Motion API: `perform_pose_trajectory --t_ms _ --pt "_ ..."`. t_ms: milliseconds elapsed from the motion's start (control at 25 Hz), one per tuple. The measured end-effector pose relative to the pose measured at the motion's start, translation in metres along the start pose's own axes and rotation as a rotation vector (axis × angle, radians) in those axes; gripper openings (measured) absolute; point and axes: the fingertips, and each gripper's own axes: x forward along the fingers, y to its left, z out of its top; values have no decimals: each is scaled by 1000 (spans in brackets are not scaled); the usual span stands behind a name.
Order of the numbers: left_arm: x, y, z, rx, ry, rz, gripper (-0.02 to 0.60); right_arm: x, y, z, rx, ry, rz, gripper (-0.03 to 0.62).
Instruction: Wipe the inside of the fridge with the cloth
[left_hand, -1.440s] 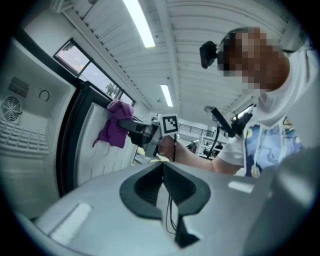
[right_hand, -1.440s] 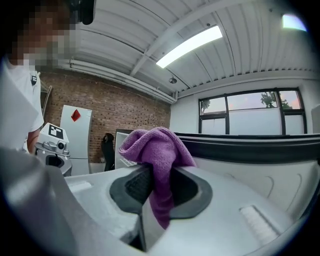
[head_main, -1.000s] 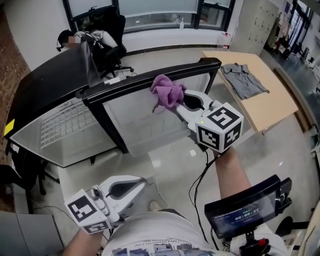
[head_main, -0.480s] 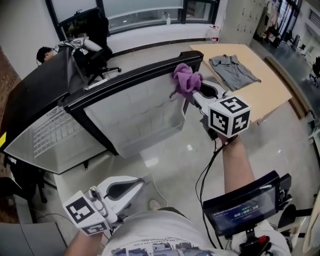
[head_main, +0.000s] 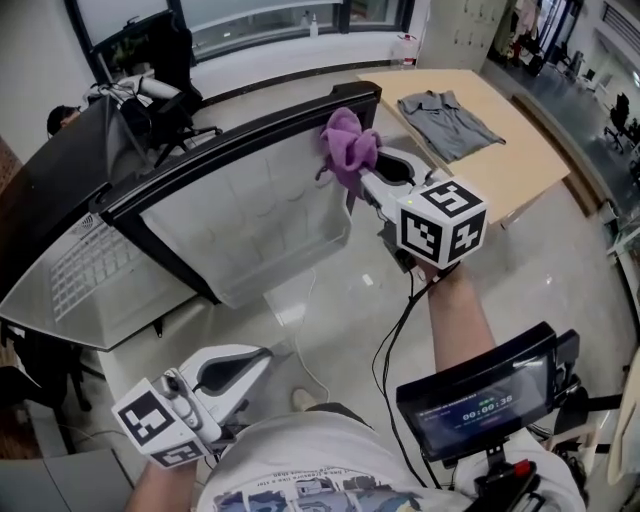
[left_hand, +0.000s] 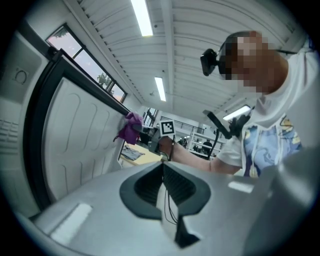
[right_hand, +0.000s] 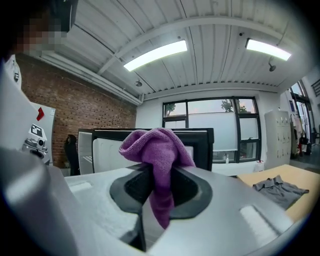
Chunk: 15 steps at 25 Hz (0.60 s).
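The fridge (head_main: 60, 210) is black, and its door (head_main: 250, 225) hangs open with the white inner liner toward me. My right gripper (head_main: 366, 176) is shut on a purple cloth (head_main: 347, 140) and holds it against the door's top edge near its right corner. In the right gripper view the cloth (right_hand: 158, 150) bunches above the closed jaws of that gripper (right_hand: 160, 175), with the fridge (right_hand: 107, 150) behind it. My left gripper (head_main: 262, 360) hangs low by my waist, shut and empty. In the left gripper view it (left_hand: 162, 167) faces the door (left_hand: 75, 135) and the cloth (left_hand: 131, 127).
A wooden table (head_main: 525, 160) with a grey shirt (head_main: 445, 112) on it stands right of the fridge. An office chair (head_main: 150, 50) and a seated person (head_main: 60, 120) are behind the fridge. A cable (head_main: 312, 330) trails over the glossy floor below the door.
My right gripper has carried the cloth to the right along the door's top edge, toward its right corner. The left gripper has stayed low and shut.
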Motion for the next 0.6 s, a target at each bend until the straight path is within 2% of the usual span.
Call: perform_pose_trajectory --t_ms 120,360,600 --pt "-1 -2 1 -2 -1 1 6 2 29 4 0 -12 60 78" --pt "-12 -6 -1 -8 -8 21 6 16 108 4 8 -23 238 78" --pt "-36 -1 -4 -20 -17 72 6 48 180 -9 4 0 397 78"
